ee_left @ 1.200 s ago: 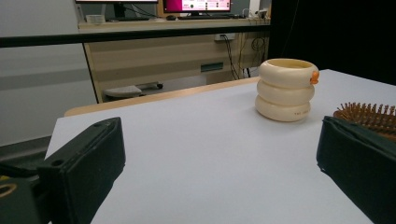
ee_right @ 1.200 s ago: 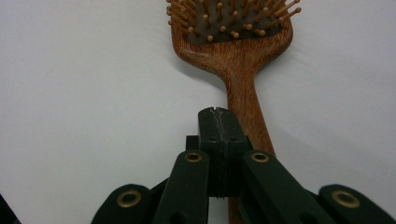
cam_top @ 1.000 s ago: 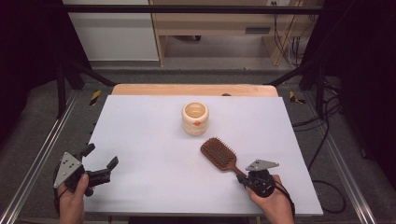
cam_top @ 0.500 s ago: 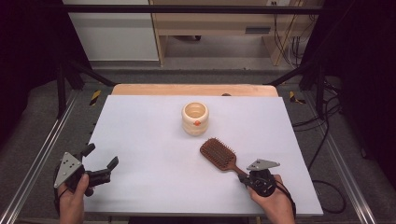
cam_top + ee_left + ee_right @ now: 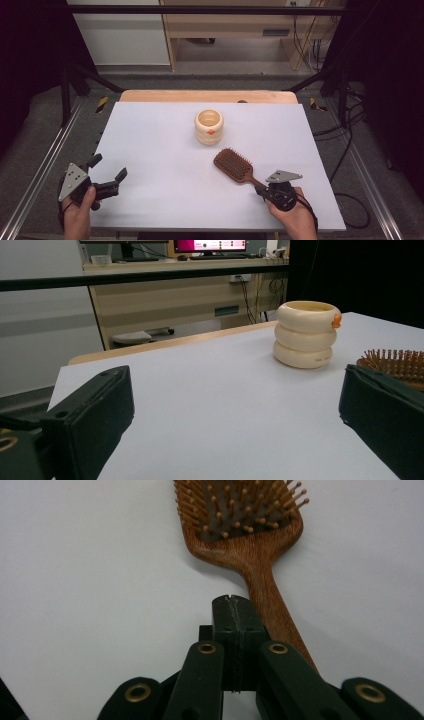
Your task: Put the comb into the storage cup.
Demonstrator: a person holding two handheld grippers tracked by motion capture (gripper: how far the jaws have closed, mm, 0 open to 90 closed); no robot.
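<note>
The right gripper (image 5: 234,602) has its jaws pressed flat together with nothing between them, their tip resting just beside the handle of the wooden hairbrush (image 5: 250,535), on the handle's left in the right gripper view. From the high view this right gripper (image 5: 261,188) sits at the near right of the white tabletop (image 5: 150,135), at the handle end of the hairbrush (image 5: 234,165). The hairbrush lies flat, bristles up, its paddle head pointing away from the gripper toward the middle of the tabletop.

Beyond the brush head stands a cream ringed cup (image 5: 209,126) with a small orange dot on its side, near the brush but apart from it.

The left gripper (image 5: 107,172) hovers at the near left edge, well apart from both things, its jaws spread wide and empty. Its own view looks between them across bare tabletop to the cup (image 5: 305,335), which bears small print too blurred to read, with the brush bristles (image 5: 395,362) at right.
</note>
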